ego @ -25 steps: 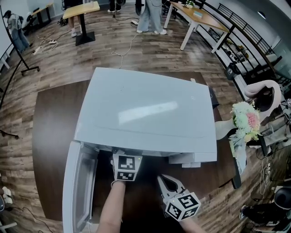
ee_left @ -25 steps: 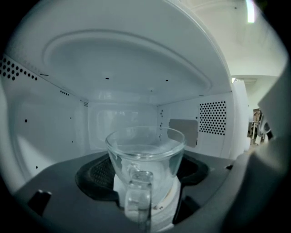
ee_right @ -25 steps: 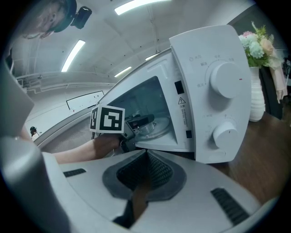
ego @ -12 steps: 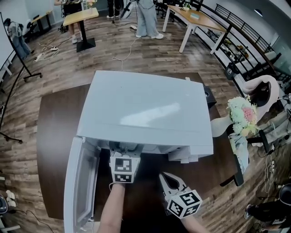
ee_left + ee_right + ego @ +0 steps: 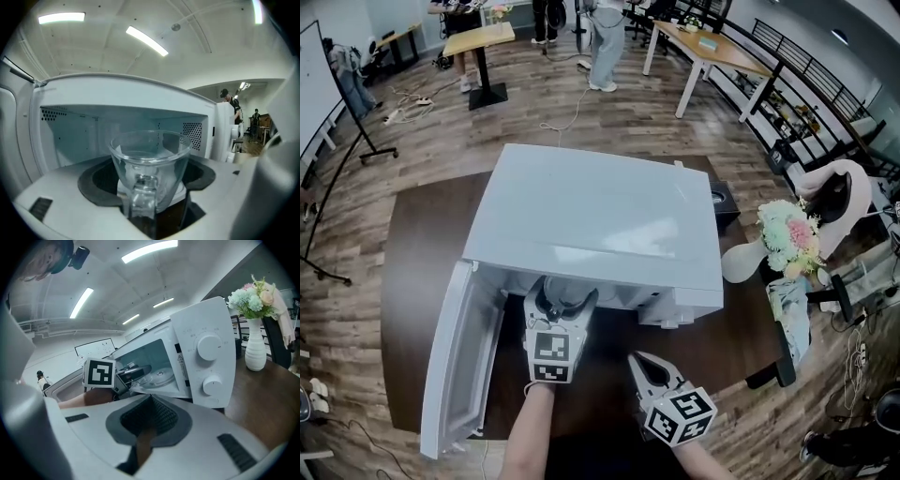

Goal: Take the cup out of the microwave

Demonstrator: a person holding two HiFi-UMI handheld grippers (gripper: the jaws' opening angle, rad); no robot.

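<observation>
Just before the open microwave [image 5: 600,216], the left tool [image 5: 562,300] grips the cup [image 5: 150,157].

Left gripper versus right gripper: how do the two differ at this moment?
The left gripper is closed on the clear glass cup; the right gripper holds nothing. The left gripper's jaws stand wide round it; the right gripper's are together. The left gripper is at the mouth of the open microwave; the right gripper is back from it, over the table. Both carry a marker cube.
</observation>
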